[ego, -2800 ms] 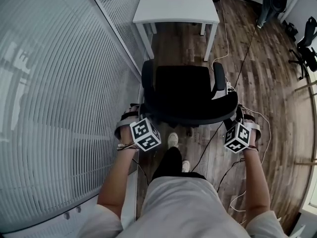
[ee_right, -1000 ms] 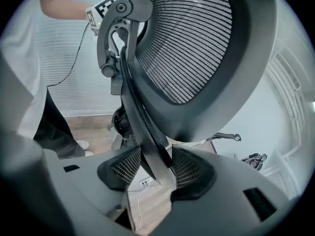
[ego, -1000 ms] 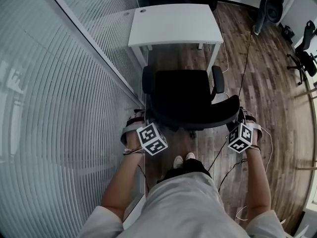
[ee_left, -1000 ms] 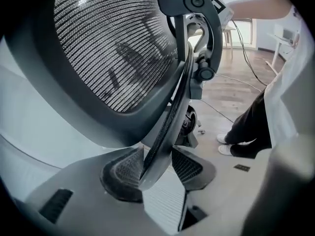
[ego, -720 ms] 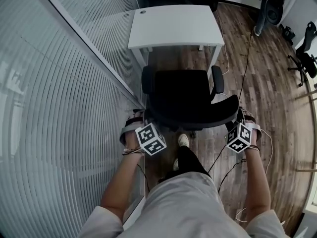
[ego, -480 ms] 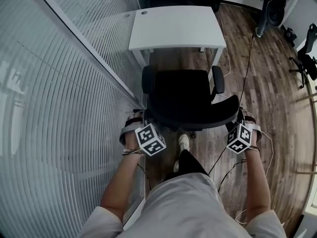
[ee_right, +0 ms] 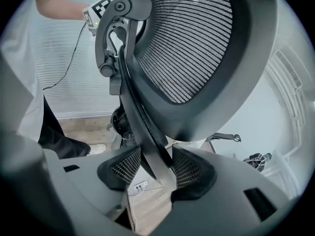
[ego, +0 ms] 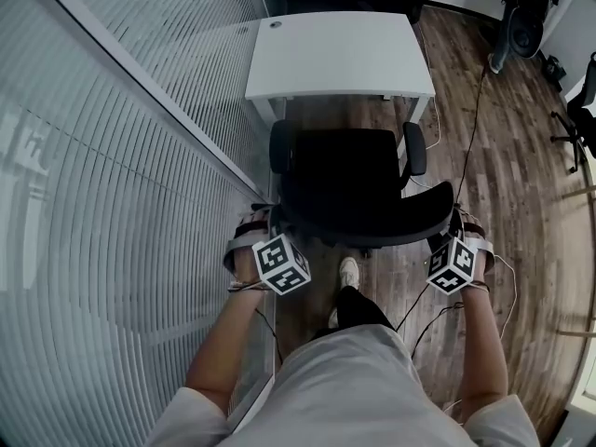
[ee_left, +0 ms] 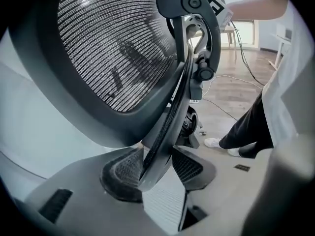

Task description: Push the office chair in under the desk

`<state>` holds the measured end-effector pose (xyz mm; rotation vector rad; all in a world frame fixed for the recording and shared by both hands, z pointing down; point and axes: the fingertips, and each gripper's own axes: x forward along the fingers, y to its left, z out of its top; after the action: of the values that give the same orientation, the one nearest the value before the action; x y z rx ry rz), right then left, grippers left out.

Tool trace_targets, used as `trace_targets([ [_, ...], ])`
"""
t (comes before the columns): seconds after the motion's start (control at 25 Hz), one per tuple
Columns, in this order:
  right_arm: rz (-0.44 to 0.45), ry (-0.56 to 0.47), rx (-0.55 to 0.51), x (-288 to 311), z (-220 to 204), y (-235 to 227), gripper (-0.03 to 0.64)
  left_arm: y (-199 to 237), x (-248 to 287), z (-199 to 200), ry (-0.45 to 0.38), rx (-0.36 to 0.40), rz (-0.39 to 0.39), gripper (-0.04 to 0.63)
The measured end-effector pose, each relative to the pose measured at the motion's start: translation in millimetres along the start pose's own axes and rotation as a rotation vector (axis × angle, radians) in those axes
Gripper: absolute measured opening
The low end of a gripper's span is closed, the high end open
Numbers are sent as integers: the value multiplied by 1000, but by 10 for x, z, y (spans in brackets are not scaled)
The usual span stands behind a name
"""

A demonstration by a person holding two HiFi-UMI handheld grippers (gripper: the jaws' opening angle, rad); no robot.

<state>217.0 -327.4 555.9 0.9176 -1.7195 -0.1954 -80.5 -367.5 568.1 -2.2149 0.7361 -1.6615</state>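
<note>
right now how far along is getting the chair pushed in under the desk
Done: the left gripper and right gripper each have their jaws closed on a side edge of the office chair's backrest, and the chair squarely faces the desk.
In hand: the push. The seat stands just short of the desk's near edge, with floor showing between.
Left: roll the seat in under the desk, then let go.

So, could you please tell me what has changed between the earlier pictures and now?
The black mesh-backed office chair has rolled forward towards the white rectangular desk, narrowing the gap; its seat is not yet under the top. The person has stepped after it. Nothing was grasped or released: the left gripper and right gripper still have their jaws clamped on the backrest edges.
</note>
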Motion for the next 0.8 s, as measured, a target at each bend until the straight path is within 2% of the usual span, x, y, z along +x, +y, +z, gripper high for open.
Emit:
trace_targets([
  [0.8,21,-17,4,690,309,-601,207,781,622,21,21,-16,3,192],
])
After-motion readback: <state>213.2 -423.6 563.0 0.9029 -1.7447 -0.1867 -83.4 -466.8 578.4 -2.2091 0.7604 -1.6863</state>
